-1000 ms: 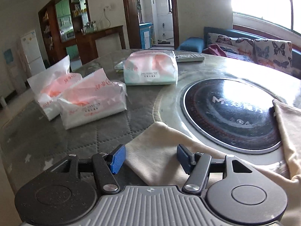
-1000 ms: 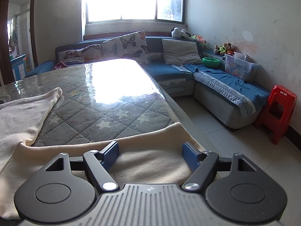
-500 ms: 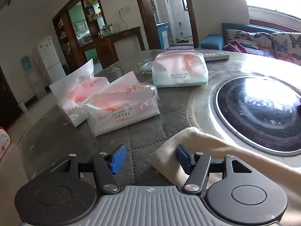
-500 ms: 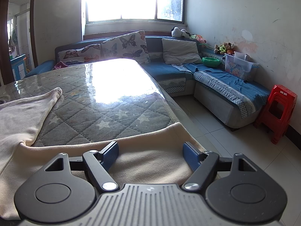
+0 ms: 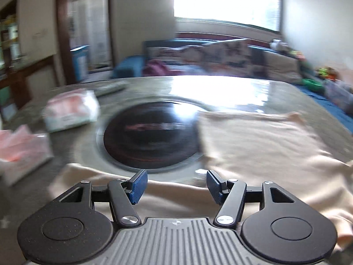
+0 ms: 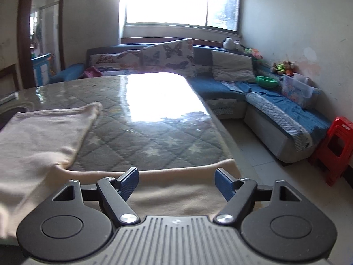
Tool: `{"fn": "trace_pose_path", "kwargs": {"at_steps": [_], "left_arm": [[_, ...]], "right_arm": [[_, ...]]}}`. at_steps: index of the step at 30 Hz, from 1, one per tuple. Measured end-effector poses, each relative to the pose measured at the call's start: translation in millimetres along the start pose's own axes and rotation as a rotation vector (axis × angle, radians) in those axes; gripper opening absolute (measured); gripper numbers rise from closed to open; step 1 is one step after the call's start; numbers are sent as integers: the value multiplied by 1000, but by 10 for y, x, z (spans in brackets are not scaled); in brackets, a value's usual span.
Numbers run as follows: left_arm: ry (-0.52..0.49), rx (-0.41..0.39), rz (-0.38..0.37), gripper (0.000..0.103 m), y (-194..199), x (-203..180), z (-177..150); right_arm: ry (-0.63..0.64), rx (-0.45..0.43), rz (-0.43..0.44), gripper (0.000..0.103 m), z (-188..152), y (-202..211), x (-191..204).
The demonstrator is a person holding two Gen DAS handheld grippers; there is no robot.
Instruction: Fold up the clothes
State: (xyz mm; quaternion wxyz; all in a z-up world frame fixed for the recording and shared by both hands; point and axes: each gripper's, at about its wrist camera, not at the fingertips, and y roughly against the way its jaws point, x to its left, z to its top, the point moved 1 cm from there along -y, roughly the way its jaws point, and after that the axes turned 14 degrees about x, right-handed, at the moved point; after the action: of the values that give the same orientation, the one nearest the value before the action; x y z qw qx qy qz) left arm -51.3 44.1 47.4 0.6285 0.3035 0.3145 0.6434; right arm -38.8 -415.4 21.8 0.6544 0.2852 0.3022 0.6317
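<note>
Both our grippers, left (image 5: 174, 184) and right (image 6: 176, 183), hang jaws wide over the soft, limp cloth (image 6: 181, 187); we should pinch its corners.

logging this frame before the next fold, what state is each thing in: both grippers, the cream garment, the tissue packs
left gripper: open, empty, above the garment's near edge
right gripper: open, empty, above the garment's near edge
cream garment: spread on the table, not yet folded, one part overlapping the black round cooktop
tissue packs: lying on the table left of the cooktop, apart from the garment; too blurred to tell whether opened
</note>
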Motion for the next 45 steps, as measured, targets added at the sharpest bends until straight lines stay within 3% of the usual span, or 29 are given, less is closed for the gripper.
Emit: {"fn": "trace_pose_path", "kwargs": {"at_steps": [9, 20, 27, 32, 38, 45], "left_arm": [[-175, 18, -102, 60, -33, -436, -294], [-217, 64, -114, 59, -28, -479, -524], [-268, 78, -129, 59, -7, -523, -501], [-323, 71, -174, 59, -39, -701, -448], [-388, 62, -227, 59, -77, -915, -385], [-470, 55, -270, 59, -52, -998, -461]], "right_arm": [[179, -6, 174, 78, 66, 215, 542], [432, 48, 260, 78, -186, 168, 1251], [542, 81, 290, 78, -357, 286, 1288], [605, 58, 288, 78, -297, 373, 1304], [575, 28, 330, 78, -120, 289, 1422], [704, 63, 372, 77, -236, 252, 1618]]}}
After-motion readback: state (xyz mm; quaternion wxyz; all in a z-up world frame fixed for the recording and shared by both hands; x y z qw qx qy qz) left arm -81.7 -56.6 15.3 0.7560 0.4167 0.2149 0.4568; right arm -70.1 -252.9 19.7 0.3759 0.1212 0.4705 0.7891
